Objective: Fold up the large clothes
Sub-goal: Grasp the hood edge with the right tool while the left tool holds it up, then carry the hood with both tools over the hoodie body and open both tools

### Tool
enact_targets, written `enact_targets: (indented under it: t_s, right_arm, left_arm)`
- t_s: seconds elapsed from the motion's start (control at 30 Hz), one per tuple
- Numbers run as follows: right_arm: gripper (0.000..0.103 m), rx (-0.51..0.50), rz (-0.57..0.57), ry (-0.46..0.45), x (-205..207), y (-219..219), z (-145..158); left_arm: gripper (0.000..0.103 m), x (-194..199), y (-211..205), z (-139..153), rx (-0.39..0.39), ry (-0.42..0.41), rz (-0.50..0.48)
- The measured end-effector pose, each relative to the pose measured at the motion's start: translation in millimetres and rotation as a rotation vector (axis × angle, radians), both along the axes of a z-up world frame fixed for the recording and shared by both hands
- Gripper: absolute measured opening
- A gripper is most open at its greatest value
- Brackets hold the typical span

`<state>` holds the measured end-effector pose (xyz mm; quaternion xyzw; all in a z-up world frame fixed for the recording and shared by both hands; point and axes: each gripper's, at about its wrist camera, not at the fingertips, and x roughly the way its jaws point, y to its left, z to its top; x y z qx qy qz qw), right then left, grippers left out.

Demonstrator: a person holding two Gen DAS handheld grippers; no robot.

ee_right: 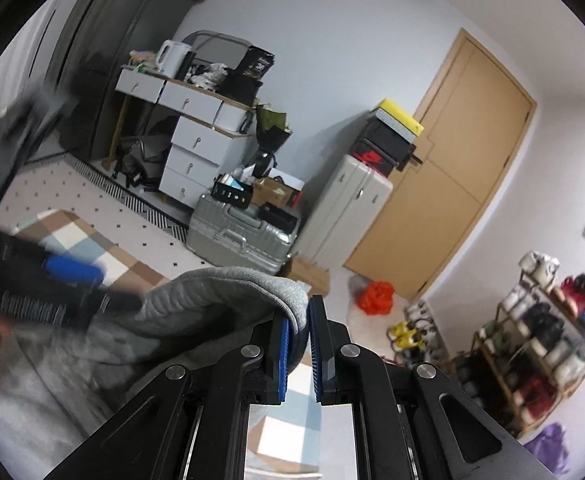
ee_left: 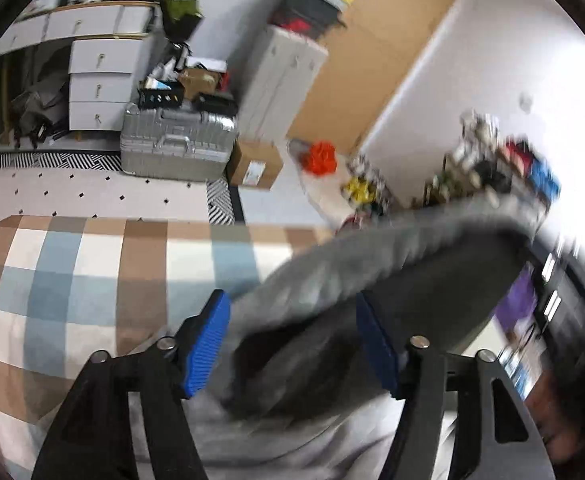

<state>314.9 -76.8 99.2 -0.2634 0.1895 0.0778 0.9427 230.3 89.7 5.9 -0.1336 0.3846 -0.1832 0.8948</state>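
A large grey sweatshirt (ee_left: 372, 264) is lifted above a checked bedspread (ee_left: 72, 280). In the left wrist view its ribbed hem stretches up to the right, blurred by motion. My left gripper (ee_left: 292, 340) is open, its blue pads (ee_left: 208, 344) wide apart, with the grey cloth lying between them. My right gripper (ee_right: 300, 332) is shut on the ribbed edge of the sweatshirt (ee_right: 220, 292) and holds it up. The left gripper shows blurred at the left of the right wrist view (ee_right: 64, 276).
A silver suitcase (ee_left: 176, 144), a cardboard box (ee_left: 254, 164) and white drawers (ee_left: 100, 84) stand beyond the bed. A wooden door (ee_right: 448, 168), a red bag (ee_right: 376, 298) and a shoe rack (ee_right: 532, 340) are to the right.
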Motion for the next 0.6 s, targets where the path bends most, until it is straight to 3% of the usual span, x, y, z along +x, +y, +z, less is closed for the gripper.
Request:
enact_targets:
  t_s: [0.17, 0.27, 0.37, 0.4, 0.43, 0.47, 0.6]
  right_arm:
    - [0.009, 0.01, 0.019, 0.0, -4.1, 1.0, -1.5]
    - [0.009, -0.001, 0.048, -0.016, -11.7, 3.1, -2.8]
    - [0.009, -0.001, 0.053, -0.024, -15.8, 3.5, -6.3]
    - [0.009, 0.001, 0.052, -0.024, -16.8, 2.4, -7.7]
    - [0.009, 0.012, 0.048, -0.023, -16.9, 1.0, -8.3]
    - [0.009, 0.023, 0.047, -0.016, -16.5, -0.6, -9.2]
    - [0.009, -0.005, 0.051, -0.016, -14.3, -1.9, -17.1]
  left_arm:
    - [0.061, 1.4, -16.8, -7.3, 0.173, -0.034, -0.097]
    - [0.062, 4.1, -26.8, -6.4, 0.307, -0.091, -0.083]
    - [0.061, 13.6, -40.9, -9.9, 0.383, -0.123, -0.126]
    - [0.052, 17.1, -48.1, -10.6, 0.416, -0.13, -0.155]
    - [0.017, 19.9, -51.8, -11.6, 0.449, -0.137, -0.146]
    - [0.006, 27.3, -58.5, -13.6, 0.474, -0.111, -0.151]
    - [0.005, 40.2, -62.0, -10.8, 0.487, -0.088, -0.091]
